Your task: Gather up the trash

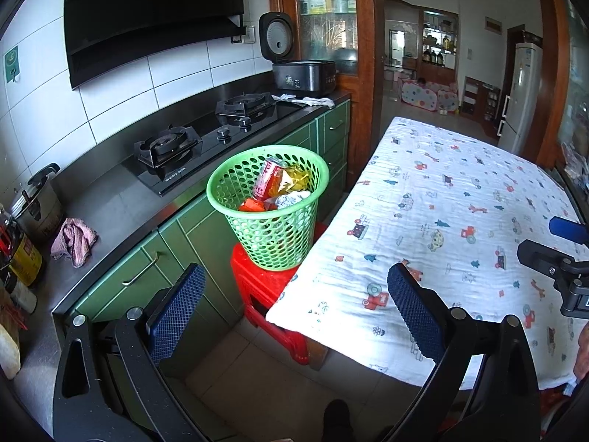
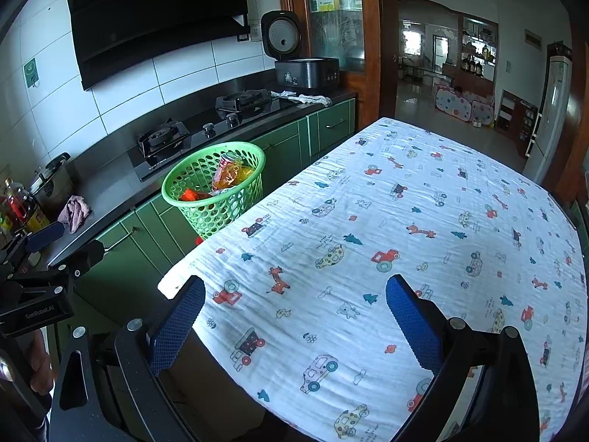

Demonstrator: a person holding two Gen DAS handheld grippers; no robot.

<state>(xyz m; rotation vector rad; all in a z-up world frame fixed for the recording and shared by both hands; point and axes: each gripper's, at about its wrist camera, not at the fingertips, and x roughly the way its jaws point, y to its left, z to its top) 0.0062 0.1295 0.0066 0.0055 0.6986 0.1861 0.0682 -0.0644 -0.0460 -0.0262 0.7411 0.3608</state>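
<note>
The basket (image 1: 267, 206) stood on a stool (image 1: 265, 287) between the counter (image 1: 121, 213) on my left and the table (image 1: 460, 221) on my right, trash (image 1: 283, 184) inside it.

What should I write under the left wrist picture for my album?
Open left gripper faces a green basket of trash on a red stool, beside the cloth-covered table.

Quick count from my end: one green basket (image 1: 270, 221) on one red stool (image 1: 272, 294), with one red can (image 1: 268, 180), one yellow wrapper (image 1: 292, 180), one orange packet (image 1: 252, 205) and one crumpled white wad (image 1: 292, 199) inside. Two burners, one rice cooker (image 1: 303, 73), one pink rag (image 1: 73, 241).
</note>
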